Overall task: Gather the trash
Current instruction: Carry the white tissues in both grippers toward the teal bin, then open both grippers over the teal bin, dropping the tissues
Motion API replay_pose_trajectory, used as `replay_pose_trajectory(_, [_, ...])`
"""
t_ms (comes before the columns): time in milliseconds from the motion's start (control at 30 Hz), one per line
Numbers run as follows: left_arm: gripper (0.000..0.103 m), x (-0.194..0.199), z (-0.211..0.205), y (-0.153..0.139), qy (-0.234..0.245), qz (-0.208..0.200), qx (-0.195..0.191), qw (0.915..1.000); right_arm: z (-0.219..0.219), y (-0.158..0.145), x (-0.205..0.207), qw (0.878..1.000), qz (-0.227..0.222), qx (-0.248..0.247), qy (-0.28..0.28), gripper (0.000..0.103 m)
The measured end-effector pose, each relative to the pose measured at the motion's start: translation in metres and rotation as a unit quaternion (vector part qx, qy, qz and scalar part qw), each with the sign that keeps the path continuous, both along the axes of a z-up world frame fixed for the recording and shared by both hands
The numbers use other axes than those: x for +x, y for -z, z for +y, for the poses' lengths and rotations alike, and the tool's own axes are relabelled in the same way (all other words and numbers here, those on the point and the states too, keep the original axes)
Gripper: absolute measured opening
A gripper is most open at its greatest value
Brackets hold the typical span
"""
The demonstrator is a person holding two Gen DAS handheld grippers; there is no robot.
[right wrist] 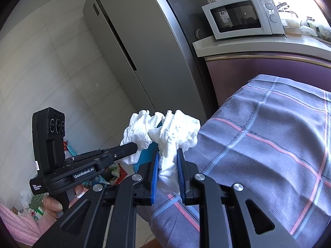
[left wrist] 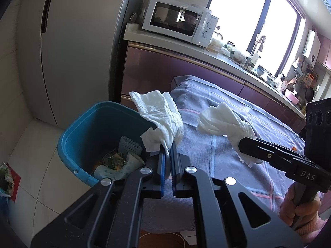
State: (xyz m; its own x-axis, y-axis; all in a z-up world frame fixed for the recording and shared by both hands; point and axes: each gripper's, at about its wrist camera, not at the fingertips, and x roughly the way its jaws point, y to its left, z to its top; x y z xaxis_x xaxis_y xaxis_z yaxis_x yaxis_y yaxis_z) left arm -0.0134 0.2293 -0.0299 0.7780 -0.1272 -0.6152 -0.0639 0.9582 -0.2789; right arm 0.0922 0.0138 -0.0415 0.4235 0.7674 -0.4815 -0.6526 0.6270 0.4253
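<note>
While grippers [left wrist: 168,144] clamp tissues [left wrist: 159,111]

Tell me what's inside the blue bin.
The blue bin holds paper cups, a crumpled green wrapper and a grey bumpy piece. Its near side is hidden behind the left tool and the tissue it grips.

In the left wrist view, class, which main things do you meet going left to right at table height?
Blue bin → tissue in the left gripper → tissue in the right gripper → right gripper.
</note>
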Motion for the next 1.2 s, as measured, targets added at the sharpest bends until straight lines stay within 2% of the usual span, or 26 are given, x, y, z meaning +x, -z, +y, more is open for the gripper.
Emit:
replay_pose_trajectory(700, [0.005, 0.004, 0.019, 0.006, -0.029, 0.009, 0.006, 0.9995, 0.039, 0.000, 0.012, 0.999, 0.002, -0.019, -0.033, 0.016])
replay_pose_trajectory(1200, [0.006, 0.016, 0.044, 0.029, -0.060, 0.036, 0.016, 0.9974, 0.082, 0.007, 0.031, 0.997, 0.009, -0.053, -0.051, 0.017])
